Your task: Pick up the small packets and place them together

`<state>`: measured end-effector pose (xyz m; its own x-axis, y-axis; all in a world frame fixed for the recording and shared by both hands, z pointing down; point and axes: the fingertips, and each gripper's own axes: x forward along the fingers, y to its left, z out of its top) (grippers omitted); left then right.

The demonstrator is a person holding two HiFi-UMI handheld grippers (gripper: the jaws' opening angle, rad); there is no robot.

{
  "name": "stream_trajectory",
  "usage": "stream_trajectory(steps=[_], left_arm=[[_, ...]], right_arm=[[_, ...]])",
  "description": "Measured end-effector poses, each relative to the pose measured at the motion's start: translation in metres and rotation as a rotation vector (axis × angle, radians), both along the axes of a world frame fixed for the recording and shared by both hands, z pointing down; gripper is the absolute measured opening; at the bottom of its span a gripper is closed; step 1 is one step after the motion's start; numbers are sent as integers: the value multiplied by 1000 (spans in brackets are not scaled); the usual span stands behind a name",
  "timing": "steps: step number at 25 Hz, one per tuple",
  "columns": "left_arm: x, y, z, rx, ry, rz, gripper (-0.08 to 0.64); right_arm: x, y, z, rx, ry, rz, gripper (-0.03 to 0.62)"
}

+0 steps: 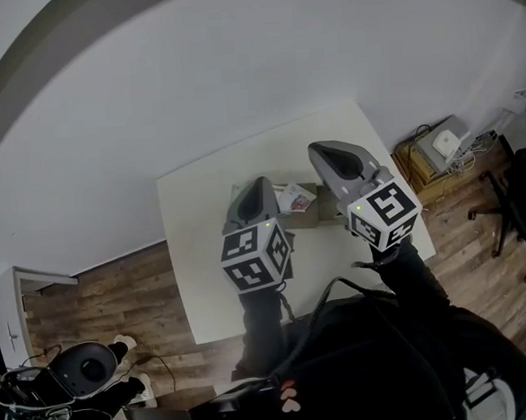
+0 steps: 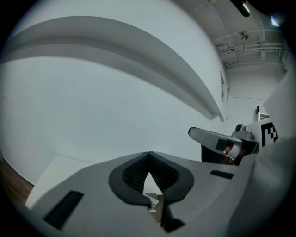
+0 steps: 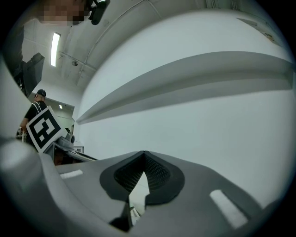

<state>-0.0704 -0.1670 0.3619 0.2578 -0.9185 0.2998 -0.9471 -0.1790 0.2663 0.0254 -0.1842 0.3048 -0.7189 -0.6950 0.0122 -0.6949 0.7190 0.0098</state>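
Note:
On the white table (image 1: 203, 254) a shallow brown cardboard box (image 1: 307, 216) holds small printed packets (image 1: 293, 196). My left gripper (image 1: 254, 187) hangs just left of the box, jaws shut with nothing between them. My right gripper (image 1: 320, 151) is over the box's far right corner, also shut and holding nothing. In the left gripper view the jaws (image 2: 148, 156) meet at the tip; a corner of a packet (image 2: 151, 203) shows through the gap below them. The right gripper view shows the closed jaws (image 3: 144, 154) pointing at the white wall.
A white wall runs behind the table's far edge. To the right stand a low wooden cabinet (image 1: 426, 159) with a white device on it and an office chair (image 1: 514, 198). A dark round appliance (image 1: 84, 370) sits on the wooden floor at lower left.

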Motion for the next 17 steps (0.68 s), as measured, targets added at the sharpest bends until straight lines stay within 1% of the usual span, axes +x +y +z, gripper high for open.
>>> stream_trajectory(steps=[9,17], left_arm=[[-9,-12,4,-8,7,-5,-2],[-7,7,0,0,7,-12,-2]], right_arm=[[-10,-11,1,2,18,-3,-1],[-7,9,-2,9,18,-11,0]])
